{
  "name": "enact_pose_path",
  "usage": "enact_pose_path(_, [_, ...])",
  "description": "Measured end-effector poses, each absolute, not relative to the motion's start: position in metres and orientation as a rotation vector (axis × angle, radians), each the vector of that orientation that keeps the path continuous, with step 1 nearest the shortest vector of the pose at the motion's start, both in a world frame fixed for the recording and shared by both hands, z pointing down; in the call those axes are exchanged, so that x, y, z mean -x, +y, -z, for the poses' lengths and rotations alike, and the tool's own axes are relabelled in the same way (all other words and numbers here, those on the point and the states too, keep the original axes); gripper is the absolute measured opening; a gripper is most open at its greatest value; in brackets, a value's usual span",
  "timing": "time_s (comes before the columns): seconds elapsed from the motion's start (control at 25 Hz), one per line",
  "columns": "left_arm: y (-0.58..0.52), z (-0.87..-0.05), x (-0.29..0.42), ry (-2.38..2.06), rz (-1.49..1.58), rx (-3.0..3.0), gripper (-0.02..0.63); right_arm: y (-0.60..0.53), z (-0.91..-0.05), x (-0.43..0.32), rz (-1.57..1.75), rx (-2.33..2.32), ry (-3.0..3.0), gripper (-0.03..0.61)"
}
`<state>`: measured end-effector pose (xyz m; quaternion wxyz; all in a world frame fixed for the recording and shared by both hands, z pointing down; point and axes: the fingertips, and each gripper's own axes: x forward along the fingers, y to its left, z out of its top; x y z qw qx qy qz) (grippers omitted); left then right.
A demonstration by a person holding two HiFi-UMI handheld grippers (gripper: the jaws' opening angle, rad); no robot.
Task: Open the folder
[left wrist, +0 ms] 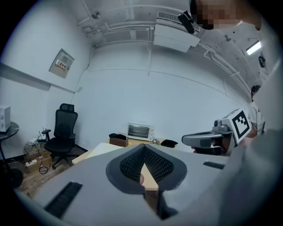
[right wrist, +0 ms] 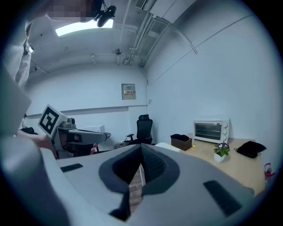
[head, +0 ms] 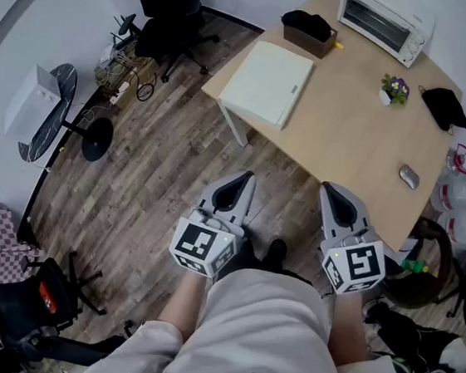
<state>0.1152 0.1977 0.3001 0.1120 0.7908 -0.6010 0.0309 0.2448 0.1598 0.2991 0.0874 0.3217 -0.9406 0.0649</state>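
Fingers (left wrist: 128, 165) of the left gripper (head: 245, 177) are clenched tip to tip with nothing between them. Those of the right gripper (head: 327, 186) are pressed together the same way, equally empty. The folder (head: 268, 81) lies closed and flat on the light wooden surface (head: 347, 136), at the corner towards the person's left, with one long side along the surface's edge. It is white and untouched, well apart from both grippers.

Just behind the folder stands a brown box (head: 309, 33) with something black in it. A white toaster oven (head: 384, 21) sits further back, at the far edge. To the right of the folder, past a bare stretch of wood, is a small white pot of purple flowers (head: 394, 89), and a black pouch (head: 444, 105) lies just beyond it. A grey mouse (head: 409, 176) rests near the right-hand edge.

Both grippers are held side by side close to the person's body, over the plank floor (head: 151, 172). They point towards the surface and tilt slightly down, each with its marker cube facing up. The right one's tip comes near the surface's near edge, while the left one's is over open floor.

Across the floor to the left, a black office chair (head: 165, 11) stands by the wall, with a tangle of cables beside it. A round dark side table (head: 53, 115) nearby carries a white box-shaped appliance (head: 30, 100).
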Motion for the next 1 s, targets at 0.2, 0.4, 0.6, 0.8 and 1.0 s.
enact_pose_path(0.2, [0.209, -0.304, -0.126, -1.761, -0.095, -2.314, 0.003, 0.172, -0.297, -0.244, -0.164, -0.919, -2.811, 0.005])
enact_pose_path(0.4, [0.217, -0.306, -0.137, -1.725, -0.069, -2.331, 0.004, 0.176, -0.299, -0.246, -0.190, -0.915, -2.822, 0.005])
enact_pose_path(0.6, [0.218, -0.307, -0.135, -1.716, -0.064, -2.335, 0.005, 0.178, -0.303, -0.243, -0.203, -0.926, -2.817, 0.005])
enact_pose_path(0.8, [0.218, -0.306, -0.131, -1.695, -0.044, -2.352, 0.005, 0.172, -0.310, -0.237, -0.355, -0.952, -2.847, 0.005])
enact_pose_path(1.0, [0.212, -0.305, -0.121, -1.698, -0.038, -2.366, 0.005, 0.166, -0.314, -0.224, -0.348, -0.929, -2.834, 0.005])
